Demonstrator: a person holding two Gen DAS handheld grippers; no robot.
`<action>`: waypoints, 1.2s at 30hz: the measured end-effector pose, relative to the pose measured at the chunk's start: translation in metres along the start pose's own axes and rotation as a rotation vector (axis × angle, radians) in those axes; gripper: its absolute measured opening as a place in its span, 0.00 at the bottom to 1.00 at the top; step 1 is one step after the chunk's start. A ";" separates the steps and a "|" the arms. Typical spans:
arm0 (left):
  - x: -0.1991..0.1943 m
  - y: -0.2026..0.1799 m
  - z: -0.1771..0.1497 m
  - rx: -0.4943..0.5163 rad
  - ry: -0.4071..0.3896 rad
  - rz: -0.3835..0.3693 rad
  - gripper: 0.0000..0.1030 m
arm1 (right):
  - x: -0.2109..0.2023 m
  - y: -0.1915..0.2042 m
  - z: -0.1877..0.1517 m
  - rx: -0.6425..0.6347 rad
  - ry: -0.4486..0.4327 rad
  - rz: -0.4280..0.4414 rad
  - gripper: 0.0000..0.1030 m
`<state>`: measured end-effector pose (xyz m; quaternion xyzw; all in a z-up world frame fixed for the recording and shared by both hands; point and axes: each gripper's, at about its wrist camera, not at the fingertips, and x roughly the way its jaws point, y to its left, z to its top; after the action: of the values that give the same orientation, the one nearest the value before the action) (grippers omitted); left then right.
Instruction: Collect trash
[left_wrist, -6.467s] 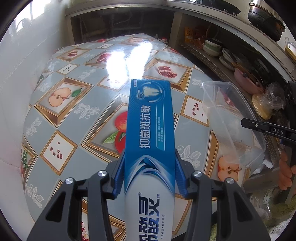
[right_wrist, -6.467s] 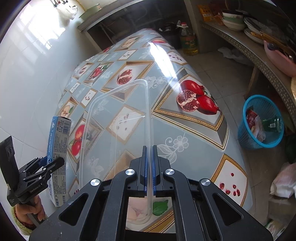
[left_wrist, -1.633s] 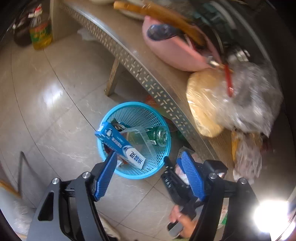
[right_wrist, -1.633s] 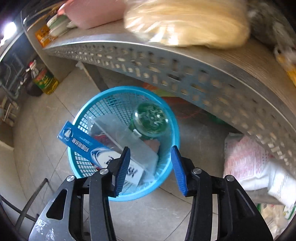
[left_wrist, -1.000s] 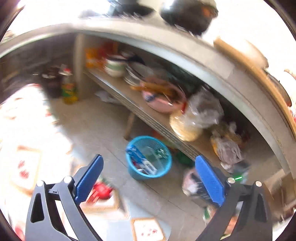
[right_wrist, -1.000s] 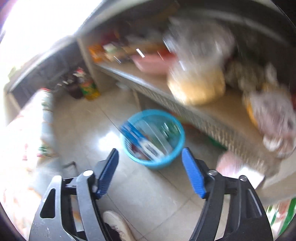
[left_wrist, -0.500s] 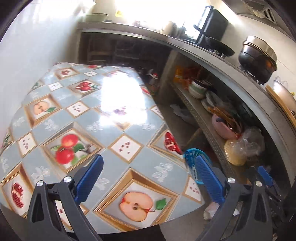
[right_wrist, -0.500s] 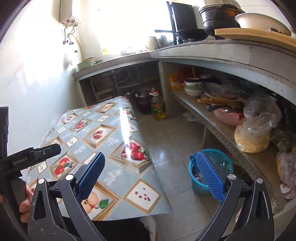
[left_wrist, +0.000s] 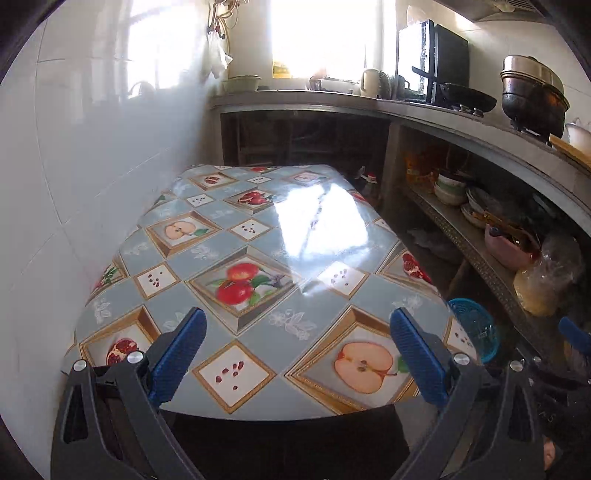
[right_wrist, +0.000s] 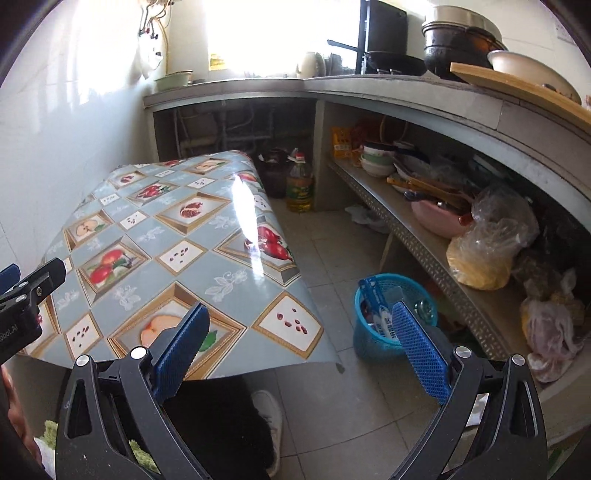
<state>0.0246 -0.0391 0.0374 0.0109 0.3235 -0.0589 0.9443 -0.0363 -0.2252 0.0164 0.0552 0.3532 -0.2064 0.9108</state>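
A blue plastic trash basket (right_wrist: 373, 345) stands on the floor right of the table; it also shows in the left wrist view (left_wrist: 476, 328). A blue toothpaste box (right_wrist: 373, 299) leans inside it with other trash. My left gripper (left_wrist: 297, 350) is open and empty, held above the near edge of the table (left_wrist: 258, 258). My right gripper (right_wrist: 301, 341) is open and empty, held above the floor between table and basket. The left gripper also shows at the left edge of the right wrist view (right_wrist: 26, 295).
The table with a fruit-pattern cloth (right_wrist: 166, 243) stands against a white tiled wall. A low shelf (right_wrist: 424, 236) on the right holds bowls, a pink basin and plastic bags. An oil bottle (right_wrist: 300, 184) stands on the floor. My shoe (right_wrist: 269, 413) is below.
Both grippers released the toothpaste box and the clear container into the basket, then lifted and swung back. They now look over the table from above its near edge.
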 end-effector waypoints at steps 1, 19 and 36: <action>0.002 0.000 -0.004 -0.006 0.027 -0.006 0.95 | 0.000 0.002 -0.003 -0.012 -0.001 -0.007 0.92; 0.021 -0.033 -0.022 0.089 0.137 0.002 0.95 | 0.003 -0.021 -0.027 -0.025 0.068 -0.147 0.92; 0.023 -0.050 -0.023 0.171 0.155 0.037 0.95 | 0.001 -0.047 -0.029 0.029 0.075 -0.186 0.92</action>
<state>0.0221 -0.0900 0.0060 0.1018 0.3890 -0.0677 0.9131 -0.0729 -0.2606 -0.0041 0.0433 0.3876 -0.2931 0.8729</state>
